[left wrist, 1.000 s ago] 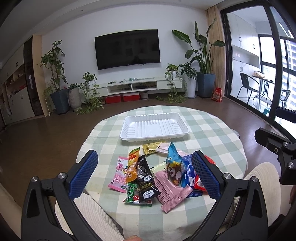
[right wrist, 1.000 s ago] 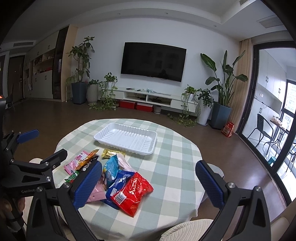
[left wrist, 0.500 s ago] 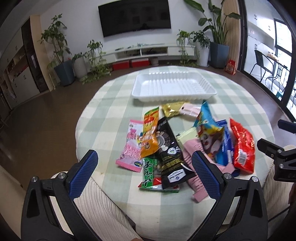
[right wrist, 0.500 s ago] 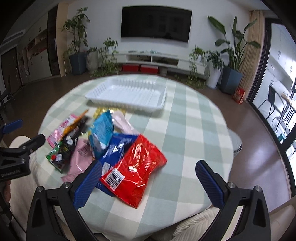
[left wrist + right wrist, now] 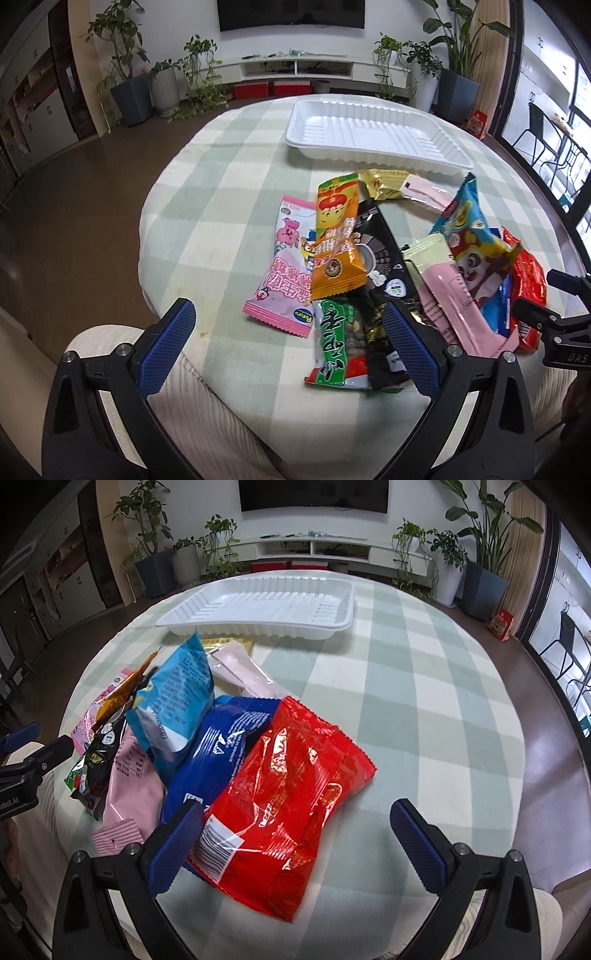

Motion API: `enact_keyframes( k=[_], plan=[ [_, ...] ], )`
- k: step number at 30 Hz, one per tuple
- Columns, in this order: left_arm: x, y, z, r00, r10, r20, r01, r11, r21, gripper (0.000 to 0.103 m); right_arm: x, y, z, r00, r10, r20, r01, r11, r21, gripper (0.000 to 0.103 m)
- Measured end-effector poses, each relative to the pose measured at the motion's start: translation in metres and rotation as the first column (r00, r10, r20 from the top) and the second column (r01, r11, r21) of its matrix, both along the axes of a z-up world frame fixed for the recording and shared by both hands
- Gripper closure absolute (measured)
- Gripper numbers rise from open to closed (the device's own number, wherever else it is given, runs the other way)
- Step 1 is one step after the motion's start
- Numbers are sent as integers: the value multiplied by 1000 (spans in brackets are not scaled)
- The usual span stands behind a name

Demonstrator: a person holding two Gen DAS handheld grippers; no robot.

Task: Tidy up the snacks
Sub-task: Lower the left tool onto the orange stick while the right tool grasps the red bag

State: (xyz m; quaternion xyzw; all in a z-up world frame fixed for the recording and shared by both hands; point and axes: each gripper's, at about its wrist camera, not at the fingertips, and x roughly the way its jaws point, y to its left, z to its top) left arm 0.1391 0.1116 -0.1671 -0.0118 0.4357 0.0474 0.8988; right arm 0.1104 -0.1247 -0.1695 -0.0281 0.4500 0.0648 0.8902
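A pile of snack packets lies on the round checked table [image 5: 221, 192], in front of an empty white tray [image 5: 373, 129] [image 5: 266, 605]. My left gripper [image 5: 291, 332] hangs open just above the near end of the pile, over a green packet [image 5: 332, 343] and a pink packet [image 5: 284, 284]. An orange packet [image 5: 336, 240] lies across them. In the right wrist view, my right gripper [image 5: 295, 830] is open above a large red bag [image 5: 288, 794]. Beside that bag lie a dark blue bag [image 5: 218, 753] and a light blue bag [image 5: 177, 701].
The table's near edge drops off to cream ribbed seat cushions [image 5: 155, 398]. The other gripper's black frame [image 5: 561, 325] shows at the right edge of the left wrist view. Potted plants [image 5: 476, 565] and a TV stand [image 5: 314, 550] stand beyond the table.
Both grippers have come down and forward toward the snack pile, which now fills more of each view. The jaws stay open and no packet has moved.
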Motion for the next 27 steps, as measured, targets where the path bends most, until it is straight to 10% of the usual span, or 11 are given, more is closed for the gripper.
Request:
enact_keyframes(
  k=[10,27],
  plan=[
    [23,24,-31,994,45,-96,-49,998,-40,1,14,-14,-11,997,-4,-76,17,986,169,0],
    [41,43,-18,997,61,-50,-63,997,-34,1,15,-17,-8,999,-11,-46,20,981,191,0]
  ],
)
